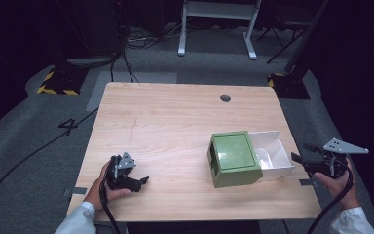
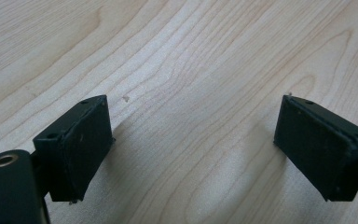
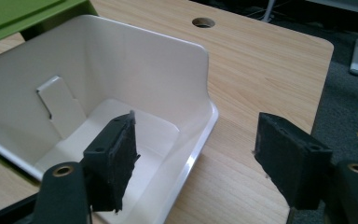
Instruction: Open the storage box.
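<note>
- The green box (image 1: 233, 159) sits on the right part of the wooden table (image 1: 165, 126), and its white drawer (image 1: 272, 156) stands pulled well out of the side that faces the right table edge.
- In the right gripper view the drawer (image 3: 121, 79) looks empty: bare white walls and floor, with only a small moulded tab on one inner wall.
- The right gripper (image 1: 308, 157) hangs just beyond the drawer's outer end, near the table edge. Its jaws stand apart with nothing pressed between them; in its own view one jaw lies over the drawer's interior and the other over bare wood, so the rim runs between them without being gripped.
- The left gripper (image 1: 143, 181) rests on the near left part of the table, well apart from the box, jaws wide open over bare wood (image 2: 191, 93).
- Judged from this, the pulling-out appears done and the drawer released.
- What may remain is filling or closing the drawer, though no loose item lies on the table to suggest which.
</note>
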